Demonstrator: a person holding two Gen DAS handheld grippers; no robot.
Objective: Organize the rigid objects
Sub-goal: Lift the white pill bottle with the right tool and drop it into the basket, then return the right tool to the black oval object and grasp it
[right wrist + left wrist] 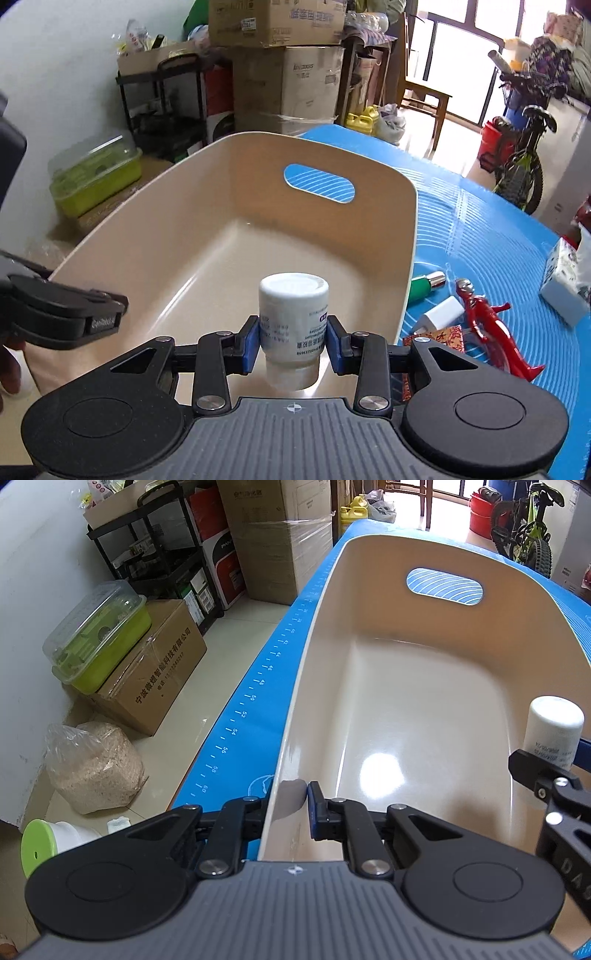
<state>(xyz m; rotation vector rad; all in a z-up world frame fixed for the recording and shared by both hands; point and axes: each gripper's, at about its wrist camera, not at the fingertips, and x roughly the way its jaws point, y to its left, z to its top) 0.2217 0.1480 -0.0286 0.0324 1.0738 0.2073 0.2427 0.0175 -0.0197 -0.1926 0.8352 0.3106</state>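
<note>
A beige plastic bin (424, 716) with a handle slot stands on the blue mat (251, 701); its inside holds nothing. My left gripper (288, 805) is shut on the bin's near left wall, one finger outside and one inside. My right gripper (291, 347) is shut on a white pill bottle (293, 314) and holds it upright over the bin's (229, 206) near end. The bottle also shows in the left wrist view (552, 727) at the right. The left gripper shows at the left edge of the right wrist view (74, 314).
To the right of the bin on the mat (498, 240) lie a green bottle (424, 286), a white charger (441, 314), a red figure (491, 325), a red patterned packet (450, 336) and a tissue pack (565, 284). Boxes, a black shelf and a bicycle stand beyond the table.
</note>
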